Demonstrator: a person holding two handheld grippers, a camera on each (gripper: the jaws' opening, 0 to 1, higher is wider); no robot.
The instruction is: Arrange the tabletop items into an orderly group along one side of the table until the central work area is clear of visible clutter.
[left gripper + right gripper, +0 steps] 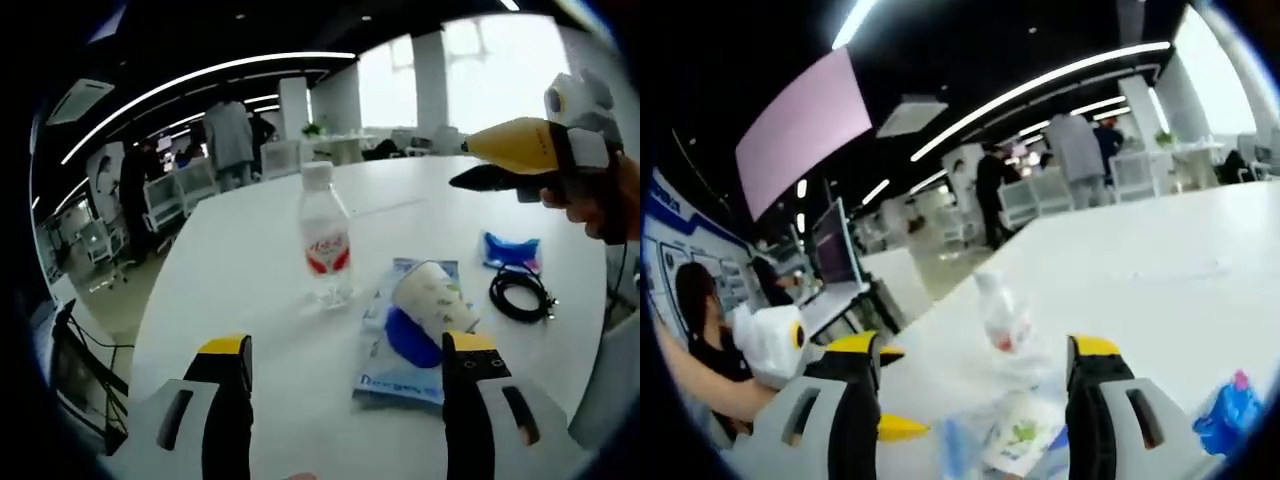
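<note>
Left gripper view: left claw (345, 365) wide apart, holding nothing, low over the counter (250, 250). Aimed near cup (432, 296), bottle (325, 236), maybe to grab. Right claw (975, 375) apart too.

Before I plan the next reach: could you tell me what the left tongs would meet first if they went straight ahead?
Probably the water bottle, upright slightly left of the left tongs' centreline; the paper cup lies nearer but rightward. Depth is uncertain.

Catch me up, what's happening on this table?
A person holds two handheld grippers over a white table, both open and empty. The left gripper faces a water bottle and a paper cup lying on a blue plastic packet. A coiled black cable and small blue packet lie apart. The right gripper hovers above them. Nothing is grouped yet.
</note>
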